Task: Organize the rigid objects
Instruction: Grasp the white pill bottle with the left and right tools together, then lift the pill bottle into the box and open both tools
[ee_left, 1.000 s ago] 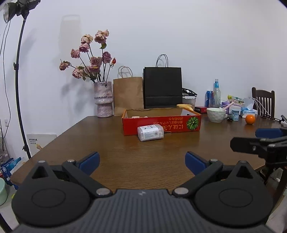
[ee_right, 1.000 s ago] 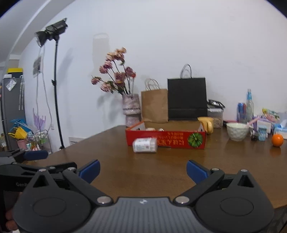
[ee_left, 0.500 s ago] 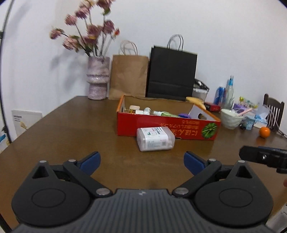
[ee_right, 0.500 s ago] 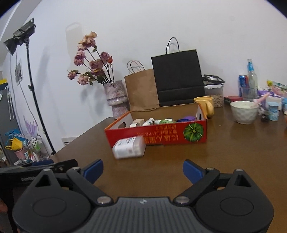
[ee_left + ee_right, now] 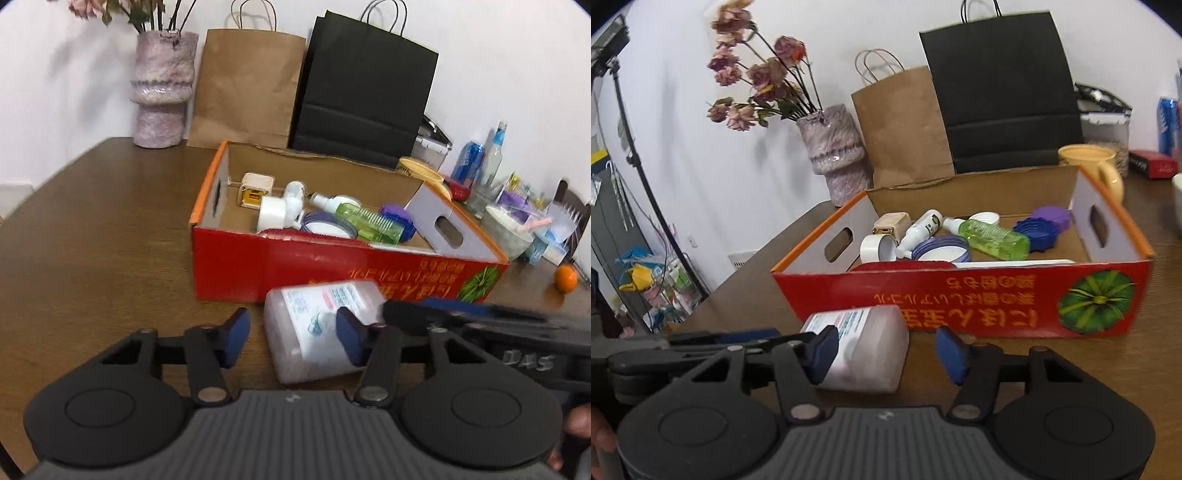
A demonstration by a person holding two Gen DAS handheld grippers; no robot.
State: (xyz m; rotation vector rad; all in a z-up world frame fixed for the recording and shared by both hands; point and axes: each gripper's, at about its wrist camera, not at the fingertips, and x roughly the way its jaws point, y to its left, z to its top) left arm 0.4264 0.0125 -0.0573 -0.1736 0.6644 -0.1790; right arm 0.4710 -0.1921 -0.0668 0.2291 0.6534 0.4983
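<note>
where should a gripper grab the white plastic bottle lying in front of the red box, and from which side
Probably across the white plastic bottle at mid-body, coming from the near table edge, fingers on its two long flat sides. It lies on its side just in front of the red box, so the far side is blocked. Both the left gripper and right gripper are open.

The left gripper (image 5: 293,338) hangs low over the wooden table (image 5: 92,251) with its blue-padded jaws spread apart. A translucent white bottle (image 5: 314,325) lies on its side just in front of the red cardboard box (image 5: 295,266), partly between the pads. The right gripper (image 5: 443,314), blurred, reaches in from the right beside the bottle. Inside the box lie a green spray bottle (image 5: 362,221), white containers and purple lids. A brown paper bag (image 5: 247,85), a black bag (image 5: 365,92) and a vase (image 5: 162,88) stand behind.
</note>
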